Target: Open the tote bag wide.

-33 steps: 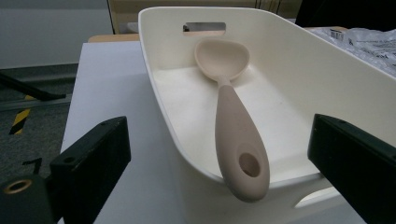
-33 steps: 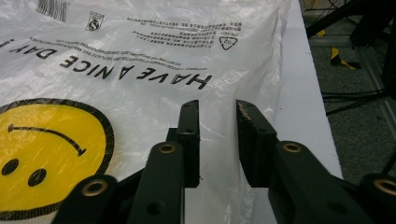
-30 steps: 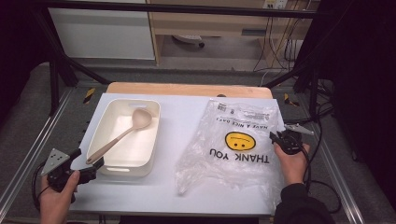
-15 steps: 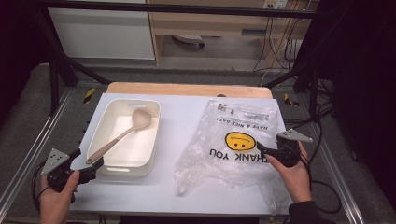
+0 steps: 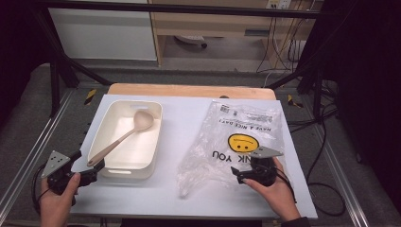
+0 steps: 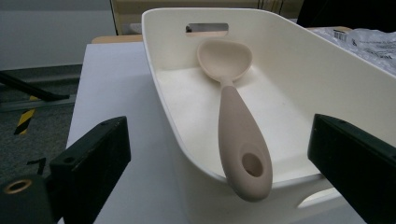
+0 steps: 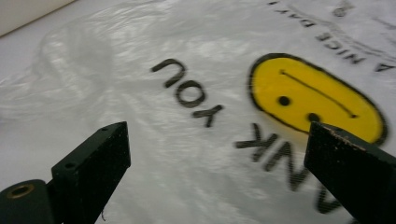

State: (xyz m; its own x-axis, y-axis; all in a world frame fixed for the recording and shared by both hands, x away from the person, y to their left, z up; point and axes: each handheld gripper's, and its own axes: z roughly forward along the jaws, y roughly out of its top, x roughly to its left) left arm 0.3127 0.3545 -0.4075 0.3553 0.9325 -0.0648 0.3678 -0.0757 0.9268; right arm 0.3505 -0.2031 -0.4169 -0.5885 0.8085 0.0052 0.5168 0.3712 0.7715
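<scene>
A beige spoon (image 5: 124,137) lies slanted in a white tub (image 5: 109,171), its handle end (image 6: 245,170) resting over the tub's near rim (image 6: 196,163). My left gripper (image 5: 91,176) sits at the tub's near left corner. It is open, and the handle end and rim lie between its wide jaws (image 6: 217,140) without touching them. A clear plastic bag (image 5: 246,127) printed with a yellow smiley (image 7: 313,95) and "THANK YOU" lies flat on the right. My right gripper (image 5: 239,175) hovers over the bag's near part. Its jaws have just been opening and stand open (image 7: 217,140) with nothing between them.
The white table top (image 5: 189,118) ends in a wooden strip at the far edge. Metal frame rails run along both sides, and cables trail on the floor at the right. Bare table lies between the tub and the bag.
My right gripper has left the bag's right edge and moved left and toward the near edge, its jaws opening on the way. The left gripper, tub and spoon have stayed put.
</scene>
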